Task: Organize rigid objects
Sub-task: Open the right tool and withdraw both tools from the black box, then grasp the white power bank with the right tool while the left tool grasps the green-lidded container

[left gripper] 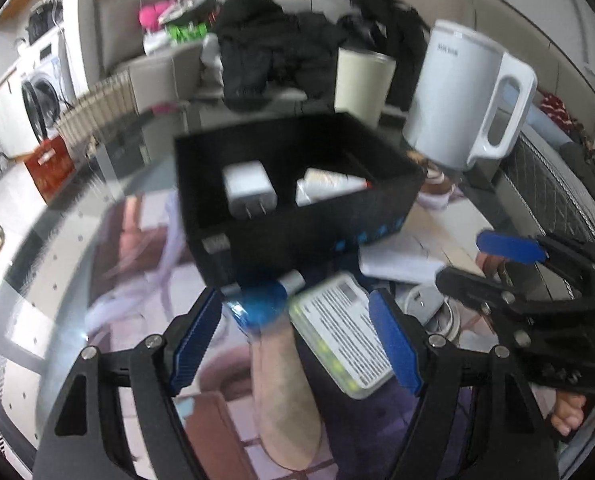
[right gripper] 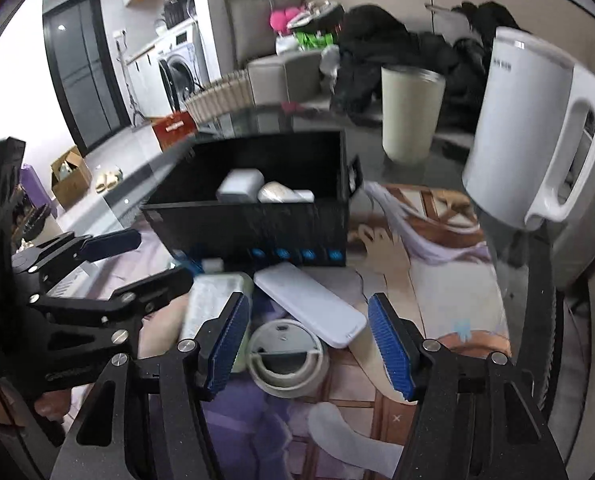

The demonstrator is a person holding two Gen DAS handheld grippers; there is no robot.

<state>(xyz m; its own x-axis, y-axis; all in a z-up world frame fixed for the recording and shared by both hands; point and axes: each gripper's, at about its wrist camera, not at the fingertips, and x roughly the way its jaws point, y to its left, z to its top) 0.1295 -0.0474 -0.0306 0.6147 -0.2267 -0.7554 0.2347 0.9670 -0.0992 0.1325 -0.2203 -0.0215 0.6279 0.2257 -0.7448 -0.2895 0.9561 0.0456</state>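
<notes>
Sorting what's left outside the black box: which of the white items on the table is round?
The coiled cable reel, between the right gripper's open jaws. The power bank and pill case are flat rectangles.

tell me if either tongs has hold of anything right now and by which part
Nothing is held. The left tongs stand open over the blue-capped tube and the label-backed case, and the right tongs stand open over the white power bank, gripping neither.
</notes>
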